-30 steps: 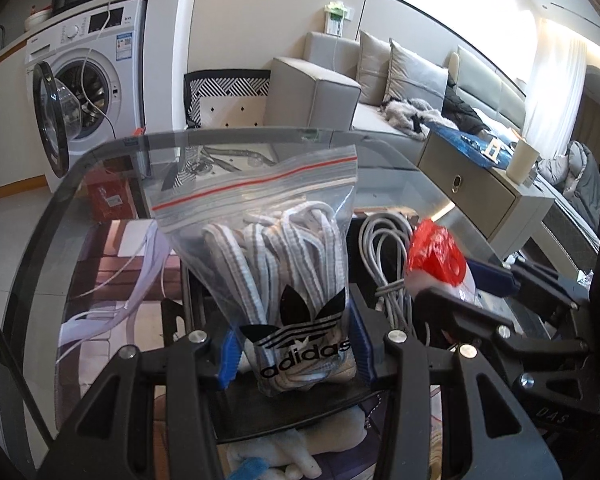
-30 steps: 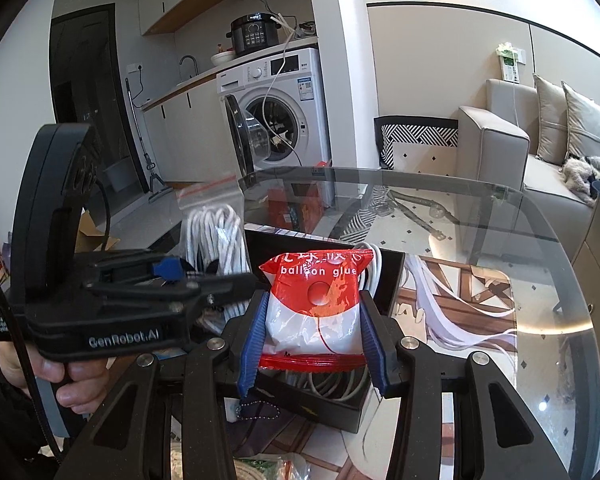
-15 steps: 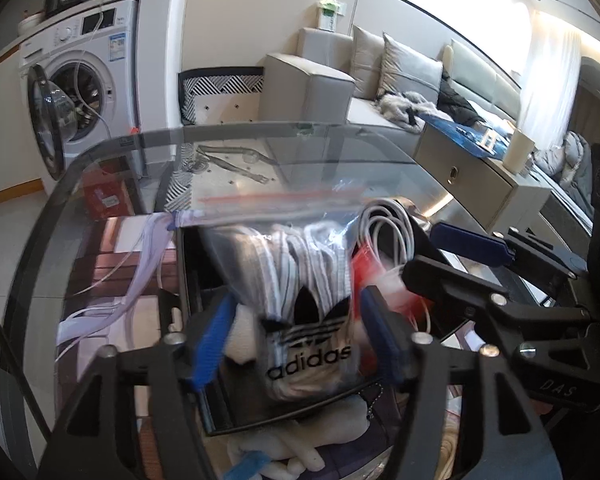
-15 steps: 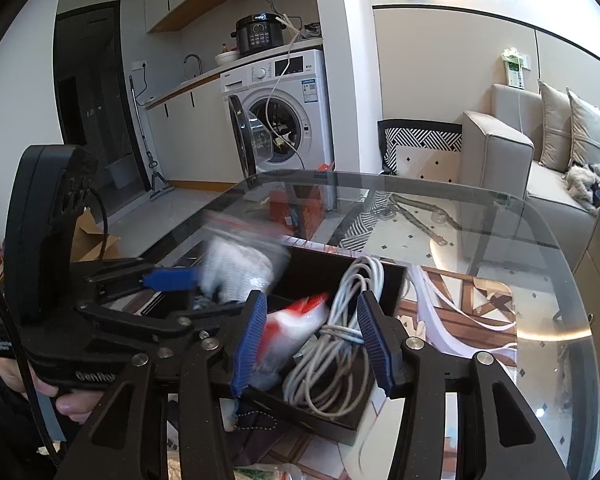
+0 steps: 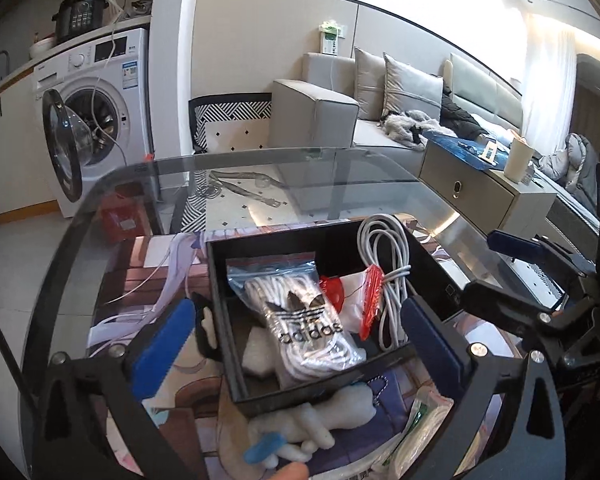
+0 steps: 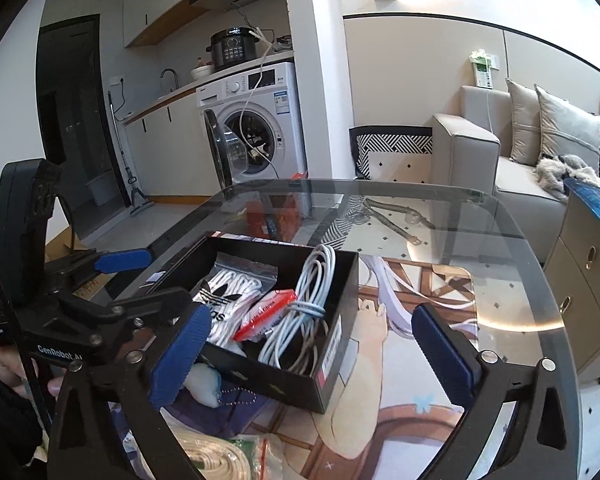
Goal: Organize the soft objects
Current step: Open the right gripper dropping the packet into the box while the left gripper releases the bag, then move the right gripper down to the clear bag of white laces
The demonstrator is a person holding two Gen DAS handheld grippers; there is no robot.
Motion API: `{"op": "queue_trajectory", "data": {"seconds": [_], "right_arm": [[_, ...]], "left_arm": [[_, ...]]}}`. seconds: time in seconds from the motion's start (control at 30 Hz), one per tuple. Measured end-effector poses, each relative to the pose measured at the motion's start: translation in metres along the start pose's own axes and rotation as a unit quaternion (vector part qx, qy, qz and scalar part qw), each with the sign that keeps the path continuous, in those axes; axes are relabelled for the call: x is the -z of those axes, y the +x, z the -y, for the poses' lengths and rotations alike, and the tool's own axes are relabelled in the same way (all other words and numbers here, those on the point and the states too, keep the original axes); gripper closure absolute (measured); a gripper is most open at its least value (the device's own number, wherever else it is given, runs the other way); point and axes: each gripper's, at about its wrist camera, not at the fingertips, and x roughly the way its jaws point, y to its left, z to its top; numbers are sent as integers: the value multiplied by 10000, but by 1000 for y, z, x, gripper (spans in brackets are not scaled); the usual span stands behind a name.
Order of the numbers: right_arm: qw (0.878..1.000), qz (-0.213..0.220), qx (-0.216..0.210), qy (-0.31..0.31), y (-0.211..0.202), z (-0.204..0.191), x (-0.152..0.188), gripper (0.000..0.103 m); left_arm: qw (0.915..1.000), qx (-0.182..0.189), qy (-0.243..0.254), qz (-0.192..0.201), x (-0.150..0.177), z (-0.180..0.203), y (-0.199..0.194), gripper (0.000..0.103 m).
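Observation:
A black box (image 5: 217,300) (image 6: 342,292) stands on the glass table. In it lie a clear Adidas zip bag of white laces (image 5: 312,332) (image 6: 226,294), a red-and-white glue packet (image 5: 354,300) (image 6: 266,314) and a coiled white cable (image 5: 384,264) (image 6: 312,292). My left gripper (image 5: 296,310) (image 6: 146,278) hovers just before the box, jaws opening wide. The laces bag lies loose below them, touched by neither pad. My right gripper (image 6: 310,316) (image 5: 500,268) hangs beside it at the box's right half, jaws also opening, nothing pressed between them.
A white plush toy (image 5: 320,420) (image 6: 204,384) with a bead chain lies against the box's near wall. A zip bag of cream rope (image 6: 216,460) sits nearer me. A printed mat (image 6: 420,360) covers the table's middle, and the rounded glass edge (image 6: 540,280) runs right.
Both grippers went from shut on their bags to wide open. The Adidas bag and the red packet dropped into the black box. Both grippers drew back slightly.

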Motion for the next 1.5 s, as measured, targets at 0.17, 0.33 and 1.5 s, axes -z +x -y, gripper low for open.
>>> {"op": "queue_trajectory", "data": {"seconds": [0.17,0.33,1.5], "right_arm": [[10000,-13,-26,-44,-10,-4,10,1],[9999,-112,1,-89,-16,-9,19,1],[9922,-846,-627,-665,-21,-56,71,1]], "left_arm": [[9999,-104,21,41,7,-5,-10,0],[9997,-190,72,109,16,-5,-22,0],[9996,-271,48,28,61,-13,-47,0]]}}
